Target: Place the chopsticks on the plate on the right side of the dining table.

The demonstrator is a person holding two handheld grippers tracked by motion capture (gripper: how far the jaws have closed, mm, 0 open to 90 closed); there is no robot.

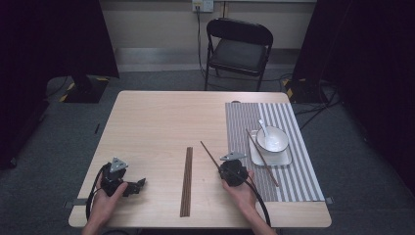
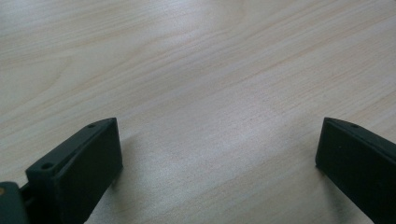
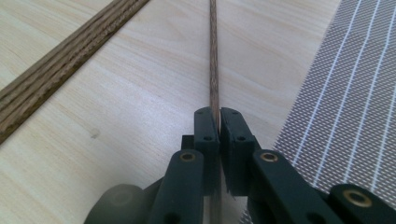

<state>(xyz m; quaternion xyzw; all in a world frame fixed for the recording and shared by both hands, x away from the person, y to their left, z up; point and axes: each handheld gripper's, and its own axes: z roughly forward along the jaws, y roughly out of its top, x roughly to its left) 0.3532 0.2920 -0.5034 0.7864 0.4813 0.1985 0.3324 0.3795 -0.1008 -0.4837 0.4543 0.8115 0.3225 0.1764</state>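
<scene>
**One chopstick pinched, its mate already set**

Right gripper (image 3: 218,122) clamped on a single chopstick (image 3: 214,56), which slants up and away over the table (image 1: 156,122), likely bound for the striped placemat (image 1: 288,186). Another chopstick (image 1: 262,157) leans across the tray (image 1: 286,159) beside the bowl (image 1: 272,139) and spoon (image 1: 262,127). Spare chopstick bundle (image 1: 186,181) lies mid-table, clear of the path. Left gripper (image 2: 217,154) rests idle, jaws wide apart over bare wood.

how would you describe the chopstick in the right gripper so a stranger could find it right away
Start at the striped placemat on the right side of the wooden table. Just off its left edge, the right gripper is shut on a single chopstick that slants away. Unlike the bundle of chopsticks lying flat mid-table, it is alone and clamped.
</scene>
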